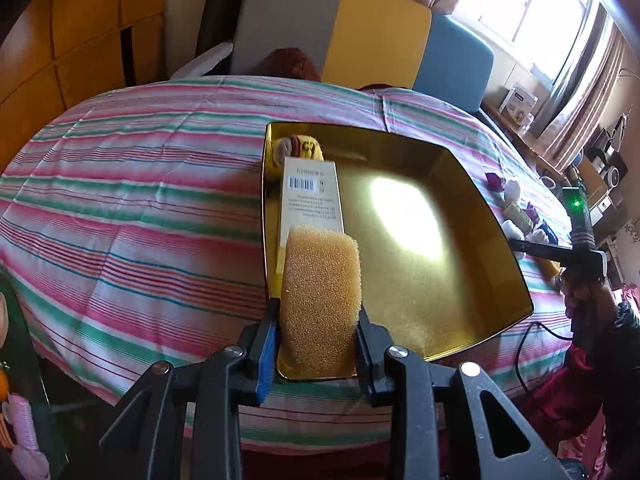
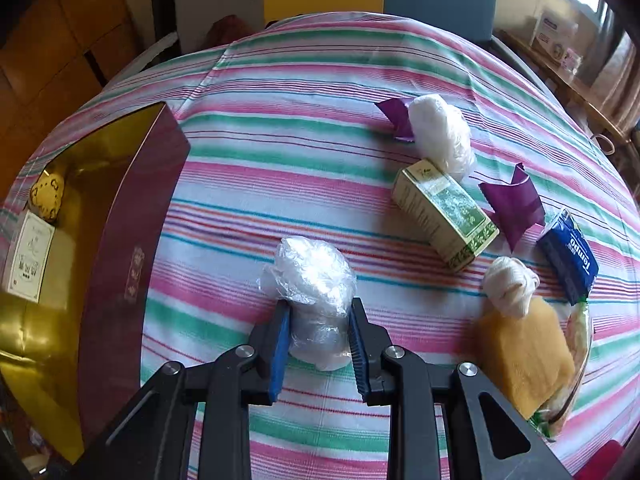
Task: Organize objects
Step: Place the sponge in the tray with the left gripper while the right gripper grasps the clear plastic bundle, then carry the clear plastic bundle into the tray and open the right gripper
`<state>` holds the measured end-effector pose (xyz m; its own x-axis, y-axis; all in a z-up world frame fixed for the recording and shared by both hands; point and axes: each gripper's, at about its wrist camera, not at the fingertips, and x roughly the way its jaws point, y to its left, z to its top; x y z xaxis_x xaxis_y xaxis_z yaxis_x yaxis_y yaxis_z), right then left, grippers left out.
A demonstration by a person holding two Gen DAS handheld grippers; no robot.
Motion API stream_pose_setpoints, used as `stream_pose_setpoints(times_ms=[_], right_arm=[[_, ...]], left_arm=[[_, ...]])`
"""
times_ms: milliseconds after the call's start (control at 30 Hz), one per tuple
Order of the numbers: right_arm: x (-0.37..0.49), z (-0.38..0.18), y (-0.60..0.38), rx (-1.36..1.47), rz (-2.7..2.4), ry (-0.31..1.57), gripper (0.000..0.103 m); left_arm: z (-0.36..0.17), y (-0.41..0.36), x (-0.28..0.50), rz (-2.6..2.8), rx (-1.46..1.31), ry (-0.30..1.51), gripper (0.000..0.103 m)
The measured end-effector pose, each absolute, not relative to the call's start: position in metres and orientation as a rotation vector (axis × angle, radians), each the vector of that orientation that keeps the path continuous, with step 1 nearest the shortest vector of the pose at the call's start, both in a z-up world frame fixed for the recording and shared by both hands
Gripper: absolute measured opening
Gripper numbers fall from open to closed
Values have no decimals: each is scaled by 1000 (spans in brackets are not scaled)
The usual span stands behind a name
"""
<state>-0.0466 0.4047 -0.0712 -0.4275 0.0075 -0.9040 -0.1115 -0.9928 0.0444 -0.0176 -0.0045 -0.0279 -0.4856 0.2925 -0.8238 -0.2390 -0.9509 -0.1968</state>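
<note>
My left gripper (image 1: 318, 322) is shut on a yellow sponge (image 1: 322, 300) and holds it over the near left part of a gold-lined box (image 1: 460, 280). Inside the box lie a white carton with a barcode (image 1: 310, 196) and a small yellow pouch (image 1: 298, 148). My right gripper (image 2: 318, 330) is shut on a clear plastic-wrapped bundle (image 2: 312, 284) above the striped cloth. The box (image 2: 132, 240) stands to its left, maroon outside, with the pouch (image 2: 48, 196) and carton (image 2: 28, 256) inside.
On the striped tablecloth (image 2: 300, 80) to the right lie a white wrapped bundle (image 2: 440, 132), a green carton (image 2: 444, 216), purple wrappers (image 2: 514, 204), a blue tissue pack (image 2: 570, 258), a white yarn knot (image 2: 512, 284) and a sponge in a bag (image 2: 528, 356). Chairs stand behind the table.
</note>
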Motion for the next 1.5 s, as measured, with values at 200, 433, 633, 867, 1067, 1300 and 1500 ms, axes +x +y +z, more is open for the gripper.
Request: stream_pose_setpoints(times_ms=[200,433,633,867,1067,1300,1500], right_arm=[[-44,-72,408,-1620,2610,184,27],[-44,-74,410,-1605,2626,190,27],[-43,-76,407,-1602,2623,168,27],[-44,-75,403,-1601,2604,137,27],[-36,-53,398,-1538,2606,160,27],[-23,5,356,-1428,2782,165,27],[-19,22,274,-1498,2978,72,27]], left_arm=[[-42,2,-26,2476,-1434,-57,36],[-40,8,-25,2483,-1439,-30,43],[-27,-5,-18,2558,-1379,-67,43],[-10,1,-4,2678,-1263,26,43],[-1,10,2,2706,-1199,87,43],[-2,6,6,2713,-1200,75,43],[-7,0,6,2716,-1218,48,43]])
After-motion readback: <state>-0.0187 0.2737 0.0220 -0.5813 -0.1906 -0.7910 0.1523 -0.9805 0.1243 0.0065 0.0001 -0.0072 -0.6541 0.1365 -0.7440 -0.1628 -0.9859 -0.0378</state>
